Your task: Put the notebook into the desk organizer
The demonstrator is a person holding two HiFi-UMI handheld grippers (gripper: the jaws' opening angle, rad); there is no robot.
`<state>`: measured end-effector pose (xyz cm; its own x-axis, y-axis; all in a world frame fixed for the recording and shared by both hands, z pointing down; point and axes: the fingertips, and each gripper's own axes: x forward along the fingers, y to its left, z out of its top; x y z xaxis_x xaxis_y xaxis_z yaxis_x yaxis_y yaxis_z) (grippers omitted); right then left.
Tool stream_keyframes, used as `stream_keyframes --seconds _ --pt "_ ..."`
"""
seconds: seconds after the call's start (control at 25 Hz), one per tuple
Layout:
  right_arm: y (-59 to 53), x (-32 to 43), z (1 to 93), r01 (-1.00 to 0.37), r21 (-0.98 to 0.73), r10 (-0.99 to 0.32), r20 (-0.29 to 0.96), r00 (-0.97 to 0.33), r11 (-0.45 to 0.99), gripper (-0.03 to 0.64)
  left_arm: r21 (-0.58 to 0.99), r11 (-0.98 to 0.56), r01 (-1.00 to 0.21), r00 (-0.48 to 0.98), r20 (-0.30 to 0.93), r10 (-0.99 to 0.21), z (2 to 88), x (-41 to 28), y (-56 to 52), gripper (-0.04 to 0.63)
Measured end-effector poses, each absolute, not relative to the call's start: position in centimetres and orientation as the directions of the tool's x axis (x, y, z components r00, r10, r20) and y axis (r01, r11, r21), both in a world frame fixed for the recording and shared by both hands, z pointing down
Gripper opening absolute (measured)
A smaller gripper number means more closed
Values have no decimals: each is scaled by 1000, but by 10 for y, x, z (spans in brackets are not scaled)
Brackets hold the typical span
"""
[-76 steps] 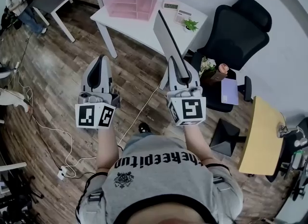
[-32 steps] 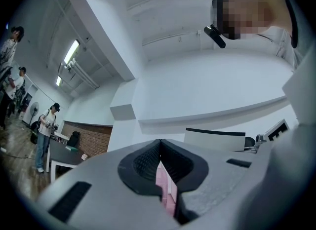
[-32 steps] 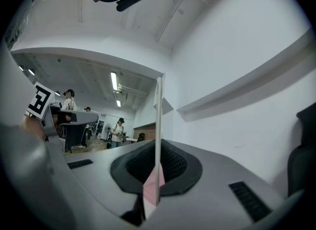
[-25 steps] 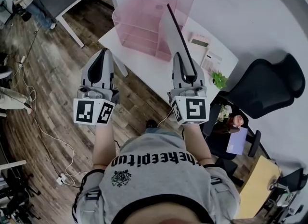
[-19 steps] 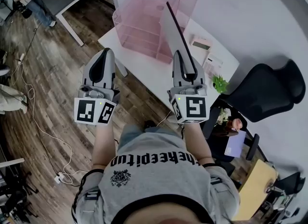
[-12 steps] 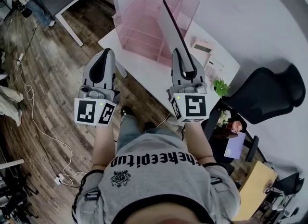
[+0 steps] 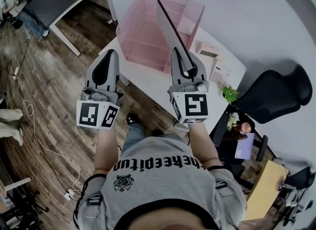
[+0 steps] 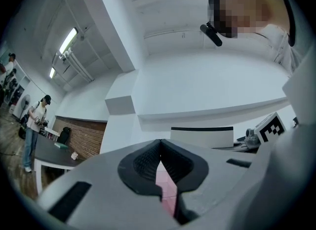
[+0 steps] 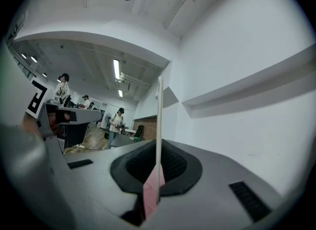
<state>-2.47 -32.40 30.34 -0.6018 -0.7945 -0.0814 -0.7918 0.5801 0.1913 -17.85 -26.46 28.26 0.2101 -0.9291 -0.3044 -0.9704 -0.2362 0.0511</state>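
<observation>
Wooden flooring runs under a white desk [image 7: 148,78], where the pink desk organizer [image 7: 138,31] stands by the wall. The right gripper [image 7: 183,61] is clamped tight on the near edge of the notebook [image 7: 169,29]. The notebook stands on edge, and its far end crosses in front of the organizer's right half; it is not yet in any compartment. The left gripper [image 7: 105,58] hangs just short of the organizer's left corner, its jaws pressed together with nothing between them. By my reading, the pickup is done and the carry is nearly done. What is left is lining the notebook up with a slot in the organizer, sliding it in and letting go
</observation>
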Motion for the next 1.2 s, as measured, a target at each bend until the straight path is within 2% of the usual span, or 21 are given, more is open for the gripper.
stream_keyframes --seconds 0.28,0.68,1.2 --pt "-363 -55 310 -815 261 -842 -11 -539 518 9 41 -305 -951 280 -295 -914 283 -199 -300 3" --pt "-407 -89 320 -786 454 -898 80 -432 419 9 25 -373 -928 350 -288 -891 283 -223 -332 3" --pt "-459 -131 349 -558 753 -930 202 -307 348 9 27 -406 -913 381 -293 -877 285 -264 -357 3"
